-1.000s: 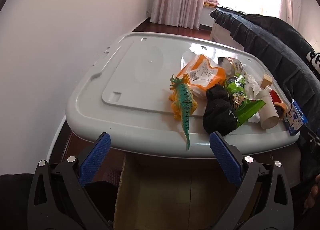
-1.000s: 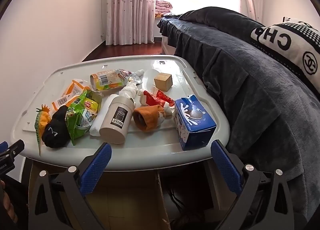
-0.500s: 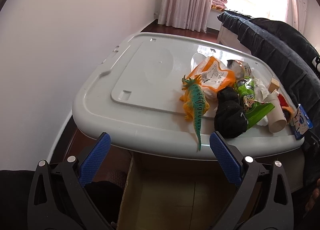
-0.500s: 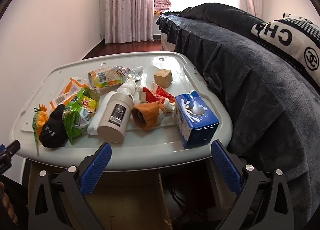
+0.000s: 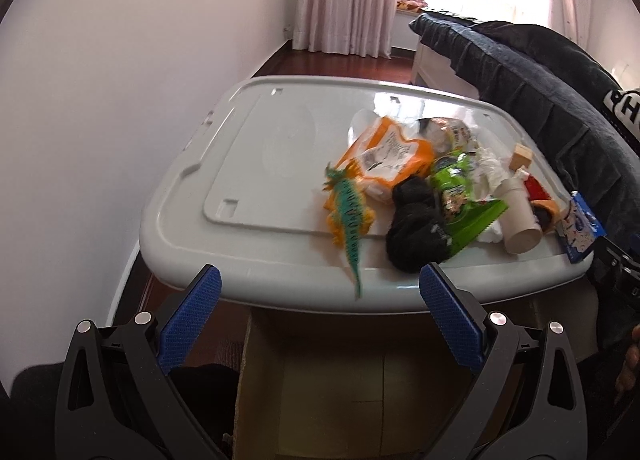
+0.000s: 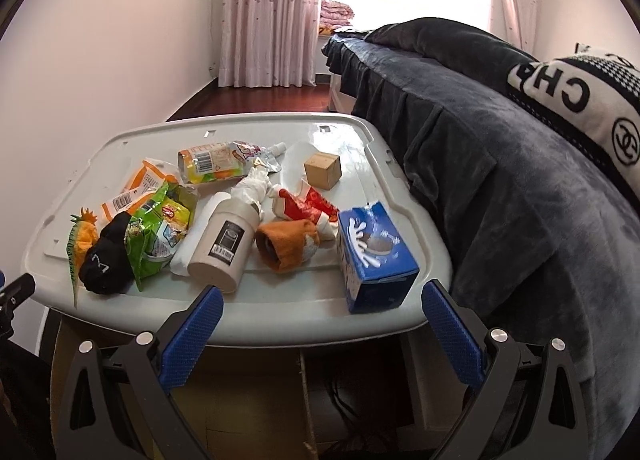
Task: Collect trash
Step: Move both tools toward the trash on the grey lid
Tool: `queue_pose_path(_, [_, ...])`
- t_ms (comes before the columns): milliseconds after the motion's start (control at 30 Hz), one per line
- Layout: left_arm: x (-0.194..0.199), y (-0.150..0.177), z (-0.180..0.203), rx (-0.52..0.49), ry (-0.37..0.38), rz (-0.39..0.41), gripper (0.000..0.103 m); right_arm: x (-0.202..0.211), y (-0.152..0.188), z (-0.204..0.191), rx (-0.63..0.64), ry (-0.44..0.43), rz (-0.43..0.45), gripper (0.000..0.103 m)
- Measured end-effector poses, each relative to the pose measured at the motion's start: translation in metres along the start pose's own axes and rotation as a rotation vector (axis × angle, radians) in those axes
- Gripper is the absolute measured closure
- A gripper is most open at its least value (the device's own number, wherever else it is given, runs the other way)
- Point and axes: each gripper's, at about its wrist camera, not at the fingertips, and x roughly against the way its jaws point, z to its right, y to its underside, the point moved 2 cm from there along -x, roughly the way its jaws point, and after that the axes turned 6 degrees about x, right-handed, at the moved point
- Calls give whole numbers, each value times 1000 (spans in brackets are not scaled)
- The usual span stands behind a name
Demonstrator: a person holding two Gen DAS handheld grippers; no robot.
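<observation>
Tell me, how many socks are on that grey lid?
3: a black sock near the front left, an orange sock beside the blue carton, a red sock behind it. More may be hidden.

My left gripper (image 5: 320, 296) and right gripper (image 6: 318, 318) are black angular frames with silver screws, each finger faced with a blue textured pad (image 5: 191, 322).

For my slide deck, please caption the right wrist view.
Open right gripper faces a grey lid strewn with wrappers, socks and a blue carton.
</observation>
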Motion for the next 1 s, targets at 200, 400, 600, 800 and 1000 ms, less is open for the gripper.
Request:
queue_pose_path(200, [3, -11, 20, -46, 24, 4, 7, -1, -11, 9, -3, 6, 33, 5])
queue_pose_path(400, [-16, 8, 22, -40, 33, 20, 7, -20, 1, 6, -13, 15, 0, 5])
queue_pose_path(600, [-27, 10, 27, -50, 54, -15, 6, -22, 3, 7, -25, 16, 13, 5])
queue_pose_path(800, [-30, 11, 24, -34, 41, -25, 6, -26, 3, 13, -63, 2, 4, 5])
queue_pose_path(1000, [-31, 10, 14, 3, 31, -23, 7, -27, 6, 22, -94, 2, -7, 5])
